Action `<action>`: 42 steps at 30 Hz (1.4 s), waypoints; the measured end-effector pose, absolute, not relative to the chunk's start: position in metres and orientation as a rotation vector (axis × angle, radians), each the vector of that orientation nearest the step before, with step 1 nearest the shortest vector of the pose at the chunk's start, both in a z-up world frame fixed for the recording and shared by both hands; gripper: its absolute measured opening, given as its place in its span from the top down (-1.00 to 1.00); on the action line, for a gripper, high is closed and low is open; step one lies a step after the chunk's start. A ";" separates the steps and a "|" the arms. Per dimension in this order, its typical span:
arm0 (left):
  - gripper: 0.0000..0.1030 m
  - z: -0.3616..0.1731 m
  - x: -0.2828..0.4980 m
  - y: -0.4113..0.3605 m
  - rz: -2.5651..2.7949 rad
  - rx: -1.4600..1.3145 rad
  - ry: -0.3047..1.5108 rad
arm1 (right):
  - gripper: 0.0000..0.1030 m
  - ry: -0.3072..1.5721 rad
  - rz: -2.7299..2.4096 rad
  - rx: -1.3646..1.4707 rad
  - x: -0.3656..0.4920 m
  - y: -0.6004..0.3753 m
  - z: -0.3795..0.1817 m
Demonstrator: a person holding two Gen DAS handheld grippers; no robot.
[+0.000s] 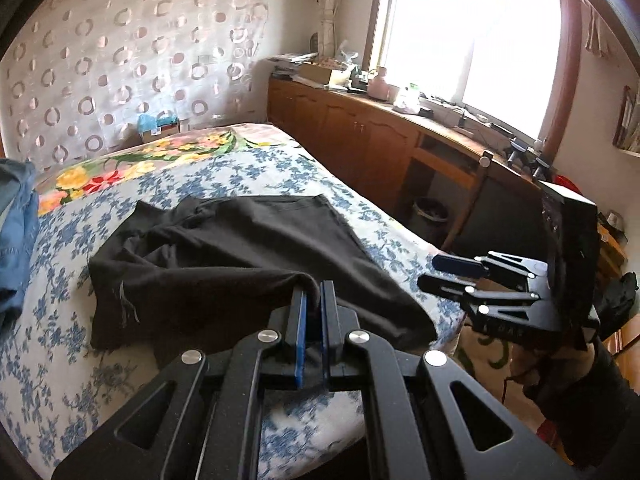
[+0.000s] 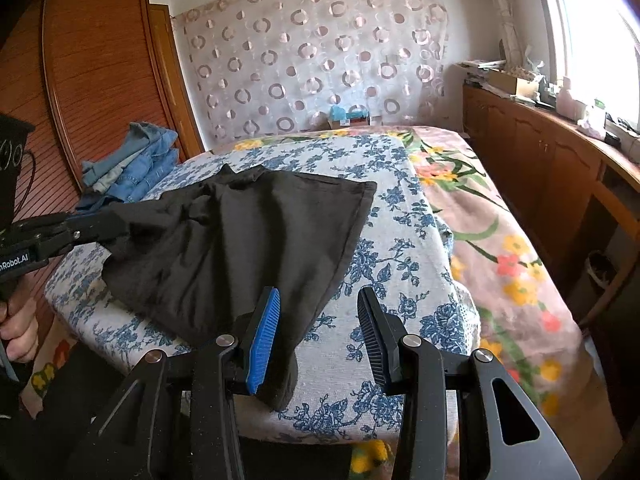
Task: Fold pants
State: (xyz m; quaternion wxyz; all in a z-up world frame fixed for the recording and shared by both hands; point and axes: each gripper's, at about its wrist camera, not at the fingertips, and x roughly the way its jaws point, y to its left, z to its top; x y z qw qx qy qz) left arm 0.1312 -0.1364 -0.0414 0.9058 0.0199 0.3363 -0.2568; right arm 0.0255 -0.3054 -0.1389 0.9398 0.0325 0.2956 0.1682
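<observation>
Black pants [image 1: 224, 256] lie rumpled on the bed's blue-flowered cover [image 1: 60, 360]; they also show in the right wrist view [image 2: 248, 236]. My left gripper [image 1: 313, 292] is shut on a raised fold of the pants' near edge, and it shows at the left of the right wrist view [image 2: 116, 224], pinching the cloth. My right gripper [image 2: 318, 312] is open and empty, just above the near corner of the pants, with its blue pad [image 2: 264, 336] over the cloth. It shows at the right of the left wrist view [image 1: 440, 272], off the bed's edge.
A stack of blue denim clothes [image 2: 132, 164] lies at the bed's far left. A wooden cabinet [image 1: 360, 136] with clutter runs under the window on the right. A wooden wardrobe [image 2: 100, 72] stands left. A wastebasket [image 1: 430, 210] sits on the floor.
</observation>
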 end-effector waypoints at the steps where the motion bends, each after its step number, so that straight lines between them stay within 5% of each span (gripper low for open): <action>1: 0.87 -0.041 0.131 -0.137 -0.527 0.042 0.692 | 0.18 0.602 0.345 0.066 0.025 -0.305 -0.139; 5: 0.81 -0.041 0.132 -0.136 -0.510 0.044 0.700 | 0.18 0.597 0.347 0.057 0.022 -0.302 -0.139; 9: 0.10 -0.038 0.129 -0.128 -0.494 0.039 0.685 | 0.18 0.589 0.349 0.069 0.021 -0.299 -0.139; 11: 0.04 -0.034 0.125 -0.120 -0.487 0.024 0.662 | 0.18 0.588 0.353 0.069 0.022 -0.297 -0.138; 14: -0.32 -0.032 0.120 -0.106 -0.446 0.025 0.649 | 0.18 0.590 0.364 0.068 0.025 -0.293 -0.138; 42: -0.32 -0.124 0.134 -0.041 -0.282 -0.033 0.829 | 0.43 0.686 0.520 -0.004 0.075 -0.215 -0.169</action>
